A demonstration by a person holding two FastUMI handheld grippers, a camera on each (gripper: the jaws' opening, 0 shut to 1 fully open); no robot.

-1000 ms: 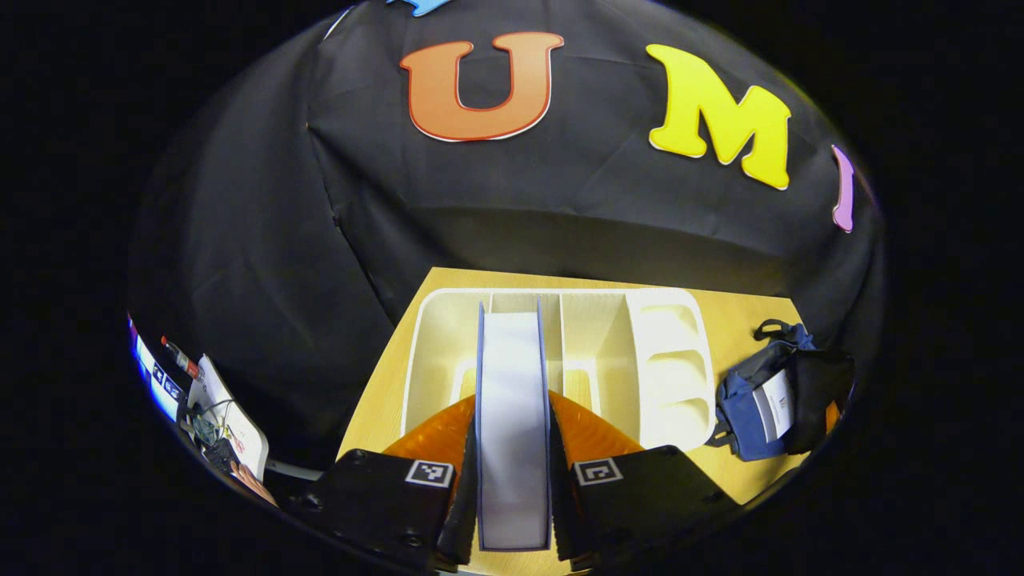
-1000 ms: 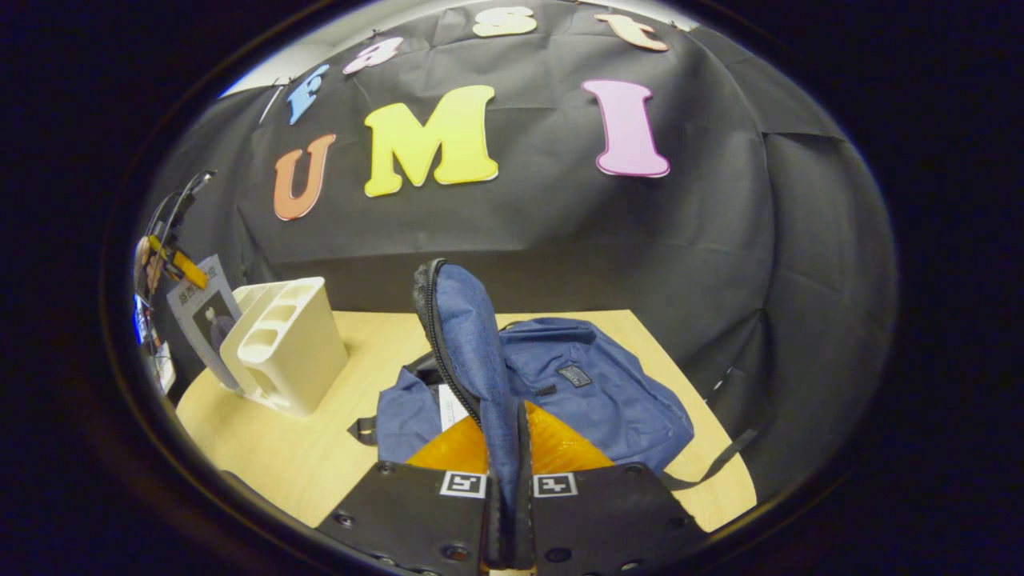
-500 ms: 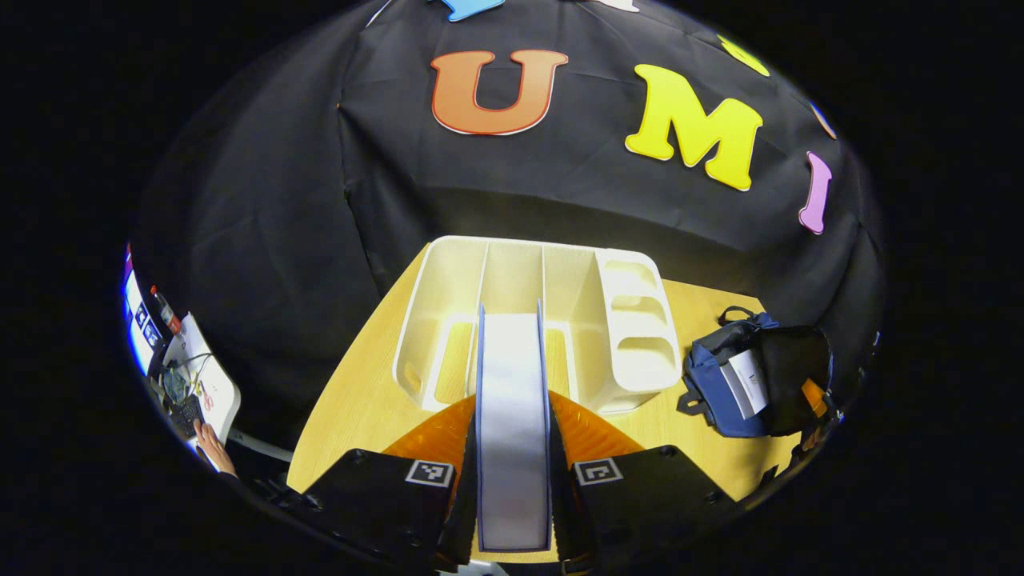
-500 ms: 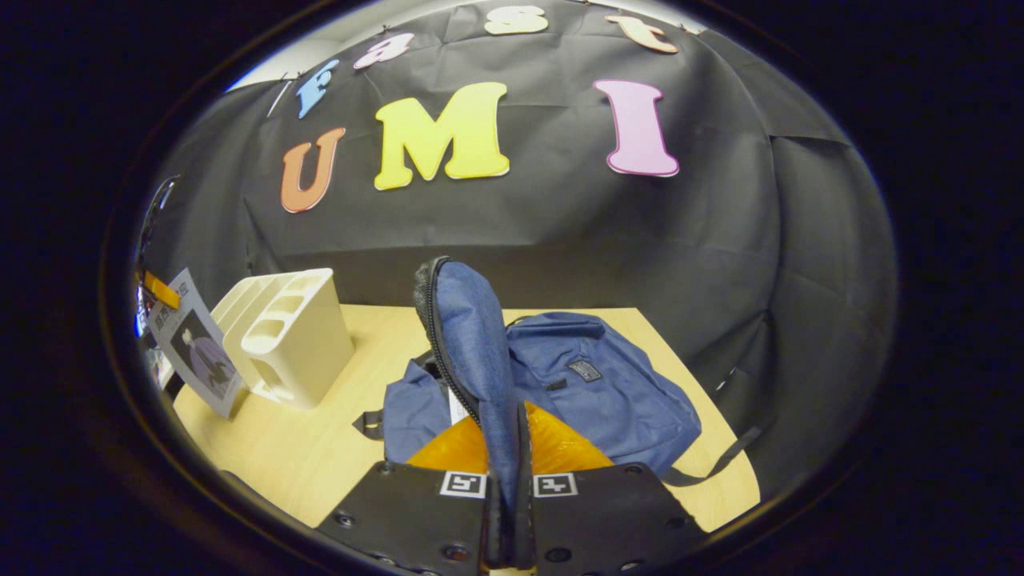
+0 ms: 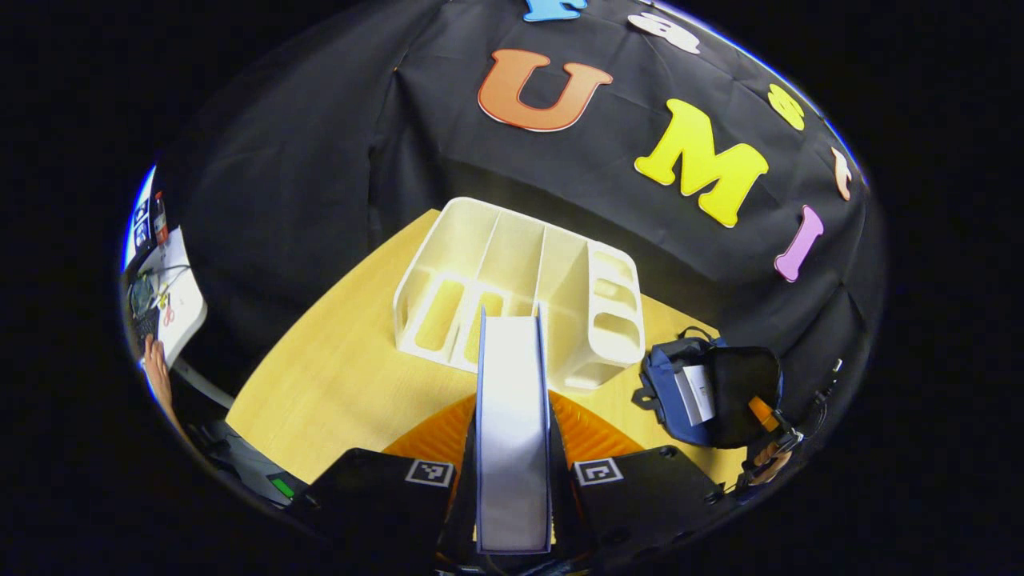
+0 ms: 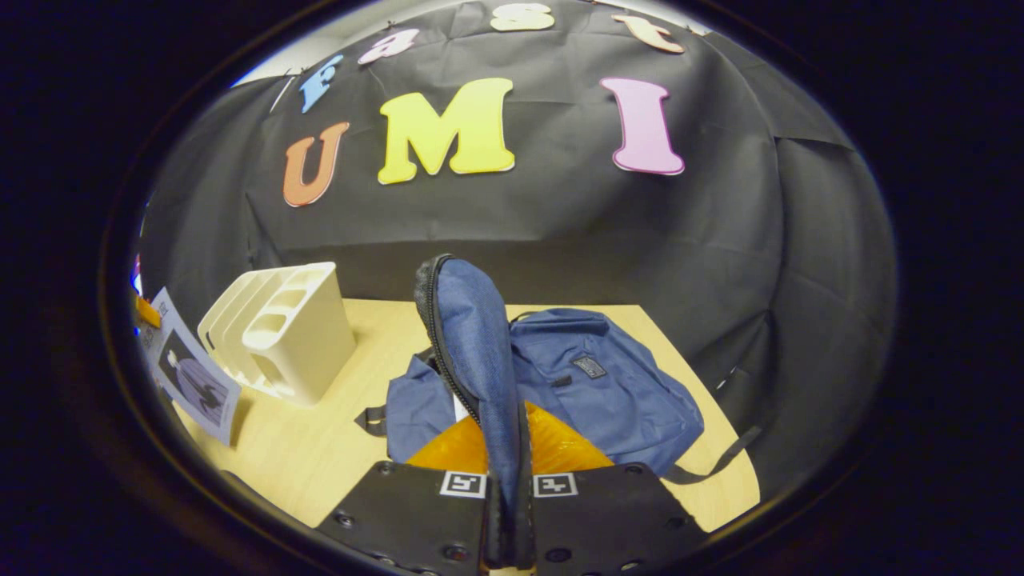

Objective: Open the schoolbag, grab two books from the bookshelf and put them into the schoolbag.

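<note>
Already the schoolbag (image 6: 592, 384) lies open on the surface (image 6: 304, 456), toward its right edge, with its zipped flap (image 6: 472, 352) lifted upright. The right tool (image 6: 506, 512) has both fingers pressed together on that flap and holds the mouth of the bag wide. In the left gripper view a white-edged book (image 5: 694, 394) sits inside the dark opening of the bag, so the first book appears to be packed.

The left tool (image 5: 512, 520) grips the second book (image 5: 512, 432) between its fingers, page edges facing the camera and blue covers at either side. That book hangs clear of the bookshelf (image 5: 520, 280), above the bare surface in front of it. From the right gripper view the same book shows at the far left of the surface, beside the bookshelf, its printed cover toward the bag.

The bookshelf, a cream rack with upright dividers and small side pockets, stands near the back edge of the surface, and its slots look empty.

By my reading, opening is done, one book is in, and the second is lifted out but well apart from the bag. What is left is to carry it rightward across the surface, lower it into the held-open mouth next to the first book, and release both the book and the flap.
</note>
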